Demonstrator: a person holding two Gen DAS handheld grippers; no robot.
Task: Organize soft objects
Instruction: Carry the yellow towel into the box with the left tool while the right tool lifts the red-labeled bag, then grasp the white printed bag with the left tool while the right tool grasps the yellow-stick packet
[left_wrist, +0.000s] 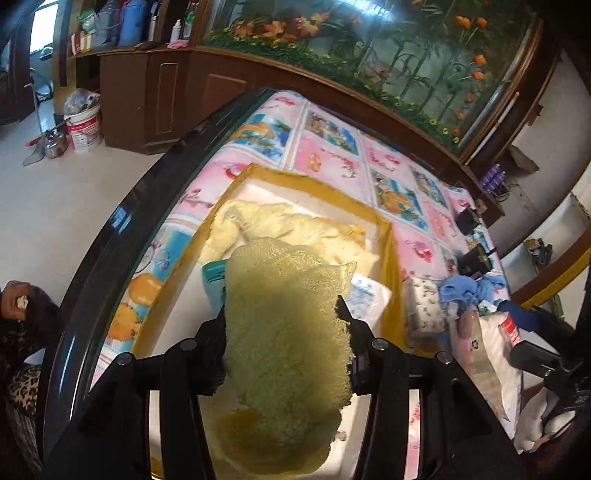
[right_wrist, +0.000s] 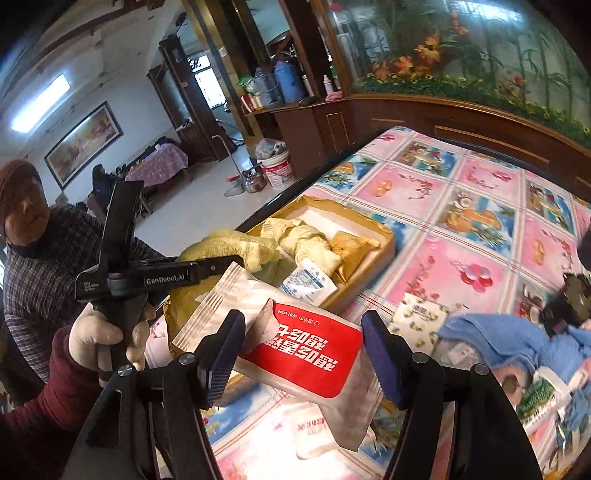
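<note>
A yellow cloth (left_wrist: 288, 332) is pinched in the jaws of the left gripper (left_wrist: 286, 325) and hangs above the near end of the gold box (left_wrist: 389, 251). More yellow cloth (right_wrist: 306, 236) and a tissue pack (right_wrist: 308, 280) lie inside the box, which sits on the bench (right_wrist: 480, 236). The jaws of the right gripper (right_wrist: 299, 354) are spread, with a red wet-wipe pack (right_wrist: 314, 354) seen between them; whether it is touched cannot be told. A blue cloth (right_wrist: 491, 336) lies to the right.

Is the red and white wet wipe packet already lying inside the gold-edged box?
No, the red and white wet wipe packet sits between the open right gripper's fingers, outside the gold-edged box.
</note>
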